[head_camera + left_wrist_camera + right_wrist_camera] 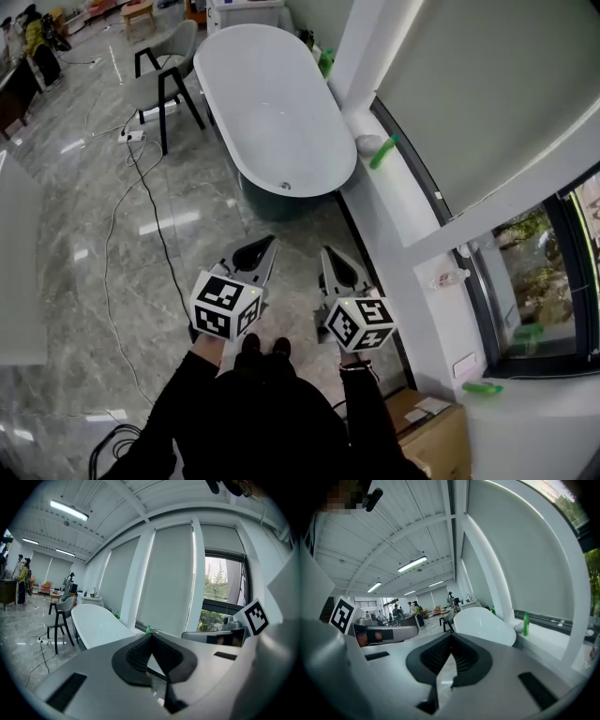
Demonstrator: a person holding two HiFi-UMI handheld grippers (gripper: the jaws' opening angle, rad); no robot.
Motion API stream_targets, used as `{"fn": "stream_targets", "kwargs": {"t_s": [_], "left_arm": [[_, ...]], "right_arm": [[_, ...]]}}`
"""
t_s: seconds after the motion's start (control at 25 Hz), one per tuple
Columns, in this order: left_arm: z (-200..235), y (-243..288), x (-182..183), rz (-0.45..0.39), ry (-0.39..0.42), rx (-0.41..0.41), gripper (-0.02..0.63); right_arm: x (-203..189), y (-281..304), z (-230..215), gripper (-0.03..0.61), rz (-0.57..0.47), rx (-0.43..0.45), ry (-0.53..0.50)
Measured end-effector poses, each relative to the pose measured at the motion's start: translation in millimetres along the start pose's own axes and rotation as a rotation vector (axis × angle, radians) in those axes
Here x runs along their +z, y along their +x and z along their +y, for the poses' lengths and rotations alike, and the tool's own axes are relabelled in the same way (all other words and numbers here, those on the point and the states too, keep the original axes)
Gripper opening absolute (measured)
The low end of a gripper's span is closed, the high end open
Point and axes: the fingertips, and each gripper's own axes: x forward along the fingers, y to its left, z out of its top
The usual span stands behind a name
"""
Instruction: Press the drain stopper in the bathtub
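A white oval bathtub (272,103) stands on the marble floor ahead of me, along the window wall. Its small round drain stopper (284,186) sits in the tub's near end. Both grippers hang over the floor short of the tub, pointing toward it. My left gripper (270,244) has its jaws together with nothing between them, and so does my right gripper (326,251). The tub (96,623) lies ahead beyond the shut left gripper (151,636) in the left gripper view. In the right gripper view the tub (480,623) shows past the shut right gripper (451,637).
A grey chair (164,75) stands left of the tub, with a power strip (132,136) and a cable (155,216) trailing over the floor. A green bottle (382,152) lies on the white window ledge (394,216). A cardboard box (436,436) sits at my right. People stand far off.
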Motion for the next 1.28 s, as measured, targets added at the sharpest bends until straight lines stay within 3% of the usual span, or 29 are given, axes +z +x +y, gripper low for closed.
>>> {"fn": "stream_targets", "kwargs": {"t_s": [0.32,0.48,0.72,1.28], "left_arm": [[15.7,0.1,3.2,0.002,0.0,-0.016,0.006],[21.2,-1.8,4.1,0.009,0.038,-0.031,0.006],[40.7,-1.2,6.8,-0.007,-0.012,-0.02,0.006],[73.1,44.3,12.4,0.004,-0.02,0.008,0.007]], "right_arm": [[-7.8,8.6,0.3,-0.002,0.033,-0.035,0.001],[-8.6,14.1,4.2,-0.002,0.038,-0.06,0.002],[-7.7,27.4,11.7,-0.002,0.054,-0.056,-0.011],[6.6,69.8,-29.3,-0.002,0.051,-0.072,0.009]]}}
